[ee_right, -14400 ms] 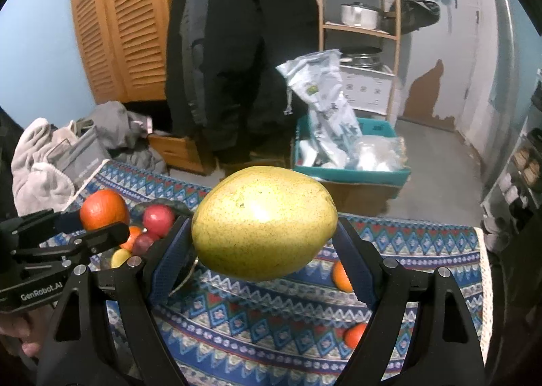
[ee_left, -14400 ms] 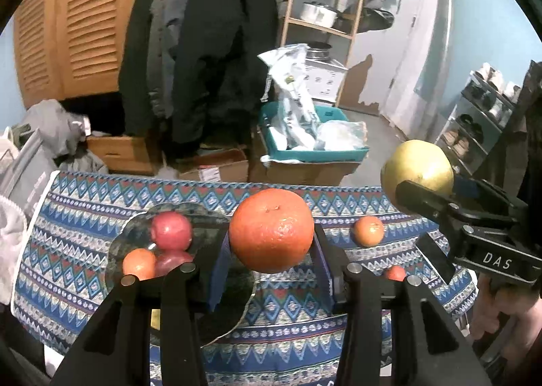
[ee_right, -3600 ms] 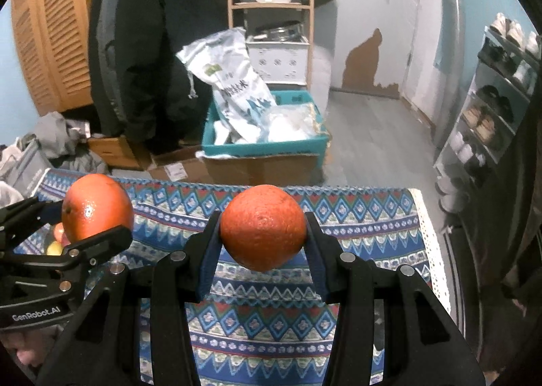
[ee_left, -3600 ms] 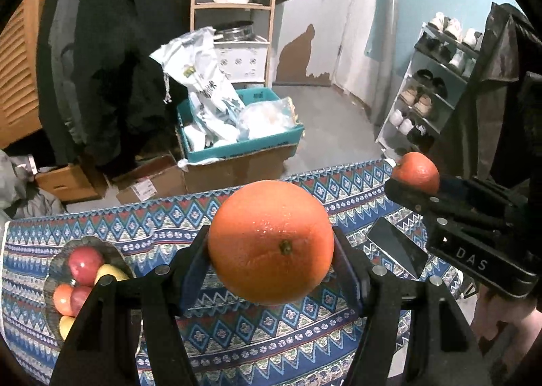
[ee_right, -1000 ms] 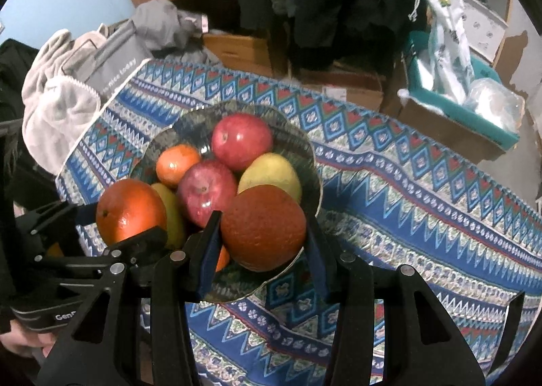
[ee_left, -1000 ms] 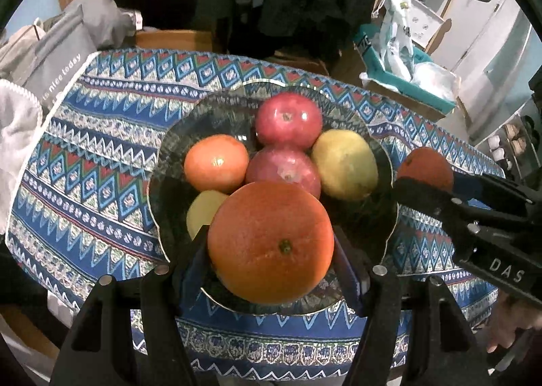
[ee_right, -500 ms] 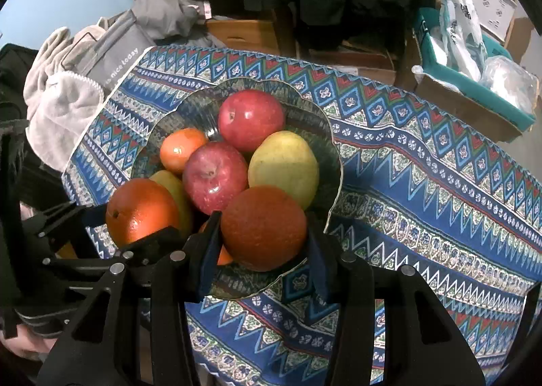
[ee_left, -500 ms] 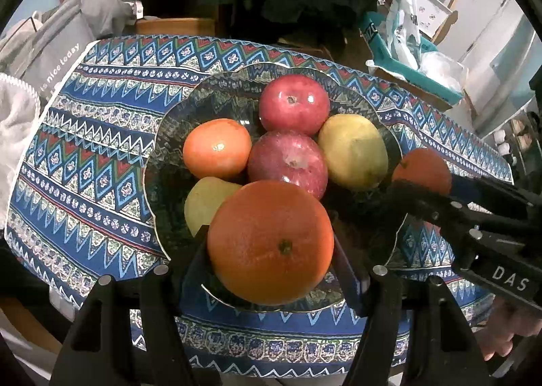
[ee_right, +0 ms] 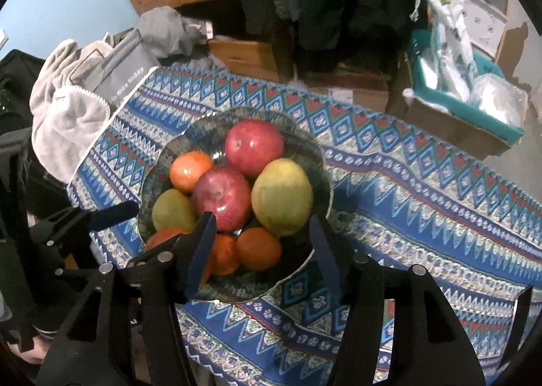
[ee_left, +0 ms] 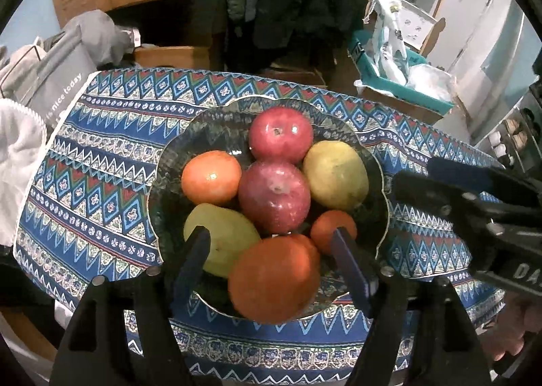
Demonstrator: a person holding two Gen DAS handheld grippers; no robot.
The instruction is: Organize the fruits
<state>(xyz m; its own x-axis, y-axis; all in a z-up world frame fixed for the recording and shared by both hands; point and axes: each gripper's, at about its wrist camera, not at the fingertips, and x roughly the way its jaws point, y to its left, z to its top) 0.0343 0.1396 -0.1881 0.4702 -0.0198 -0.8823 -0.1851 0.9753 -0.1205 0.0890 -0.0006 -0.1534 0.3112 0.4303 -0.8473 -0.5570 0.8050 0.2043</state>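
A table under a blue zigzag-patterned cloth (ee_left: 101,183) stands in a cluttered room, with grey bags and a white towel (ee_right: 71,115) off its 9 o'clock edge and a teal crate (ee_right: 481,108) on boxes beyond its 1 o'clock corner. The glass bowl (ee_left: 338,122) sits mid-table, well clear of the far edge but near the front one, and holds all the fruit. The left gripper (ee_left: 271,260) is opening, pads clear of the big orange (ee_left: 274,281) at the bowl's 6 o'clock, and the right gripper (ee_right: 261,247) is opening above the small orange (ee_right: 259,249), bare cloth stretching toward 3 o'clock.
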